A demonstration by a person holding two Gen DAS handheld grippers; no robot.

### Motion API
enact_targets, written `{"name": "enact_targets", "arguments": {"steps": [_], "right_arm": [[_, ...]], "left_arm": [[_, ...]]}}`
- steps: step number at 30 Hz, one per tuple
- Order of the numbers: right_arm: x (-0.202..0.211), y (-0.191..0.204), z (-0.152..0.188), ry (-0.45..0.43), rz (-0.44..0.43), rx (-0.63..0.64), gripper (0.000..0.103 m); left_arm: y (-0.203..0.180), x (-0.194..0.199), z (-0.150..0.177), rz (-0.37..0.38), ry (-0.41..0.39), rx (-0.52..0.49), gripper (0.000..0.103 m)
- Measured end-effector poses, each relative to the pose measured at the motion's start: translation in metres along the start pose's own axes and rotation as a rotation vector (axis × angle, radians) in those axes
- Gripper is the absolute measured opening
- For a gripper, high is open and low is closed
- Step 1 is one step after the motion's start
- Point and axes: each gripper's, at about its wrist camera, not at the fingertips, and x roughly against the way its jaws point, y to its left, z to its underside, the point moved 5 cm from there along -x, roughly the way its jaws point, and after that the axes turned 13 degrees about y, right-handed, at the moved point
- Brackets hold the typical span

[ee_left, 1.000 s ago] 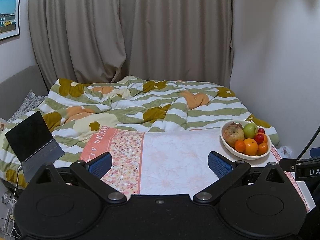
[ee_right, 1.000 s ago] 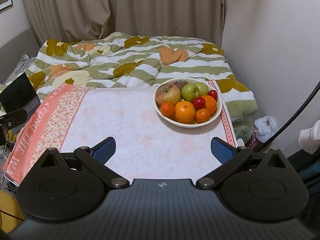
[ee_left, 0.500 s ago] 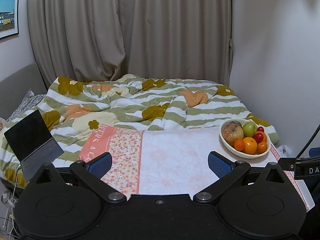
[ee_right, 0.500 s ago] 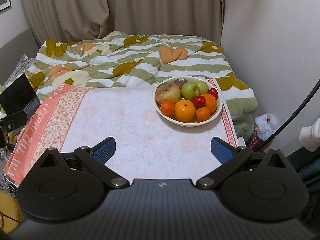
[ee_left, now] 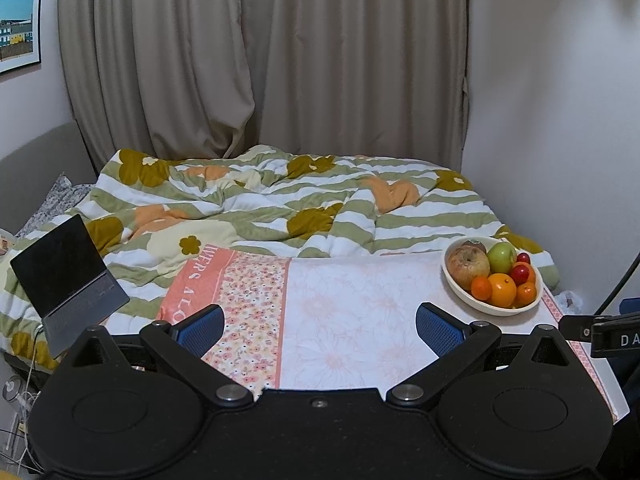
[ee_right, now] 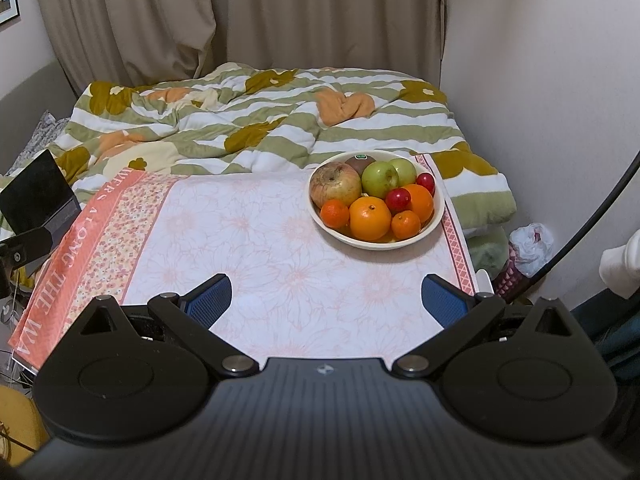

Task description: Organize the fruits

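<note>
A: Two grippers, both with jaws spread wide, holding nothing. Left gripper (ee_left: 318, 322) low over the patterned cloth (ee_left: 360, 320); right gripper (ee_right: 326, 298) likewise, nearer the far right corner.

B: And the fruit?

A: All heaped in one cream bowl (ee_right: 376, 242) at the cloth's far right corner, just short of the striped duvet (ee_right: 280, 120). Large russet apple (ee_right: 335, 189) at the left rim, green apple (ee_right: 380, 179) behind, big orange (ee_right: 370, 218) at the front, small red fruits between.

B: Nearer side?

A: Right, probably. From there, bowl dead ahead, a touch right of centre. From the left view, far off to the right edge (ee_left: 492, 308). No long axis worth noting; round fruit, any approach angle fine.
</note>
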Motion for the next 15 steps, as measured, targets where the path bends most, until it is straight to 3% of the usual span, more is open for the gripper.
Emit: {"name": "enact_targets", "arguments": {"steps": [8,15], "right_arm": [[-0.0005,0.0031,0.0016,-0.006,-0.002,0.0,0.103],[-0.0011,0.005,0.0022,0.0,-0.001,0.0,0.103]], "left_arm": [[-0.0025,-0.0007,0.0011,-0.062,0.001,-0.019,0.103],[0.0015,-0.0039,0.0018,-0.027,0.014,0.002,0.103]]}}
